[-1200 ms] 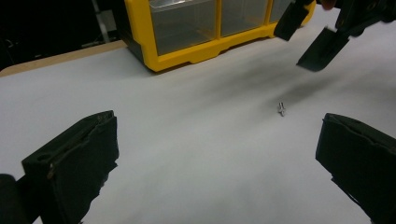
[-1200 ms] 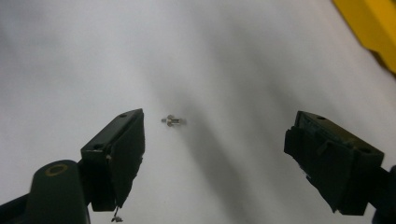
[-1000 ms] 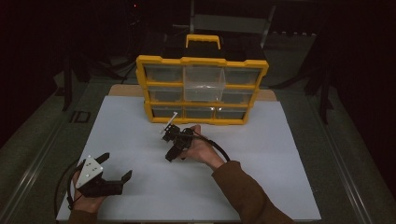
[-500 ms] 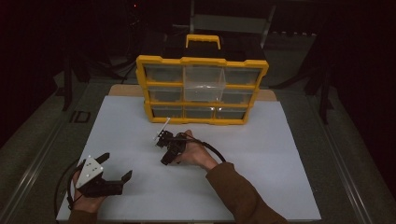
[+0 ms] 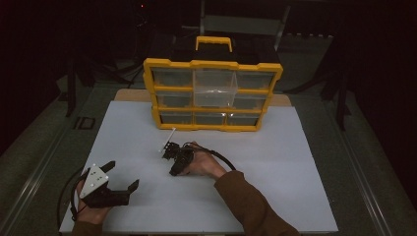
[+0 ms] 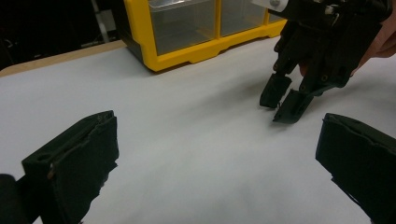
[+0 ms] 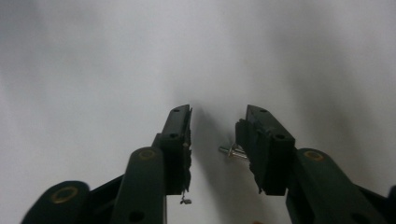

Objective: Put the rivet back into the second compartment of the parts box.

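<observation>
A yellow organizer (image 5: 212,93) is seen well beyond both tongs. The left gripper (image 5: 120,178) is held released, nothing between its jaws. The right gripper (image 7: 217,128) has just been narrowing, unclenched, over a small screw (image 7: 232,150) lying between its jaws, beside one pad.

One screw (image 7: 232,151), two grippers, one organizer (image 5: 213,93)

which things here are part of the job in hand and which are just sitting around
In the job:
- right gripper, jaws just been closing, pointed down at the white table top
- small metal screw lying between its jaws, not yet pinched

Just there:
- left gripper, open, resting on the table
- yellow drawer organizer, standing at the table's far edge
</observation>
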Demonstrator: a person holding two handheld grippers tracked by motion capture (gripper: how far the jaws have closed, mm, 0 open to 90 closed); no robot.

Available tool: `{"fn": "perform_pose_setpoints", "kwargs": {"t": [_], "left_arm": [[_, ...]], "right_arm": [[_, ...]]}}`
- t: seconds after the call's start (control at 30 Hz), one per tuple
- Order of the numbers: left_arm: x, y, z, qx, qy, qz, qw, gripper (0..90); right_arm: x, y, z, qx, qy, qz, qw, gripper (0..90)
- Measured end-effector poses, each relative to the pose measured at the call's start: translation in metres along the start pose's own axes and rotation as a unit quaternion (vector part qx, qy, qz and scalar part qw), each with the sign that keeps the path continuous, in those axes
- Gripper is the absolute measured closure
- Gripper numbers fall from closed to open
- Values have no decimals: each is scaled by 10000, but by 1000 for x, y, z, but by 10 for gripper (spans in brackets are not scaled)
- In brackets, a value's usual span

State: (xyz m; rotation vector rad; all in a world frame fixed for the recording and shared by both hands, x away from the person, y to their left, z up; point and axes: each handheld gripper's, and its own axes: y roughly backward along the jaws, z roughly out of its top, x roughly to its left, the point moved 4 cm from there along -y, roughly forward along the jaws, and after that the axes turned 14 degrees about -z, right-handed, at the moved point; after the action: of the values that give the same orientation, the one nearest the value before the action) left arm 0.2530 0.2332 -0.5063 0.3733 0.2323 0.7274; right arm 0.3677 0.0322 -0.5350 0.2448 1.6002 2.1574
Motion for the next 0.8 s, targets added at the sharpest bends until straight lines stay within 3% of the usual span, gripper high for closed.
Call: {"fn": "perform_pose_setpoints", "kwargs": {"t": [0.27,0.6,0.8], "left_arm": [[0,0,0,3,-3,-2,10000,0],[0,0,0,15,-4,8,10000,0],[0,0,0,-1,-6,11,10000,0]], "right_arm": [[-1,0,-5,126,150,-67,9998,677],[2,2,-9,315,539,-379,9973,759],[4,2,-9,360,567,-438,9968,810]]}}
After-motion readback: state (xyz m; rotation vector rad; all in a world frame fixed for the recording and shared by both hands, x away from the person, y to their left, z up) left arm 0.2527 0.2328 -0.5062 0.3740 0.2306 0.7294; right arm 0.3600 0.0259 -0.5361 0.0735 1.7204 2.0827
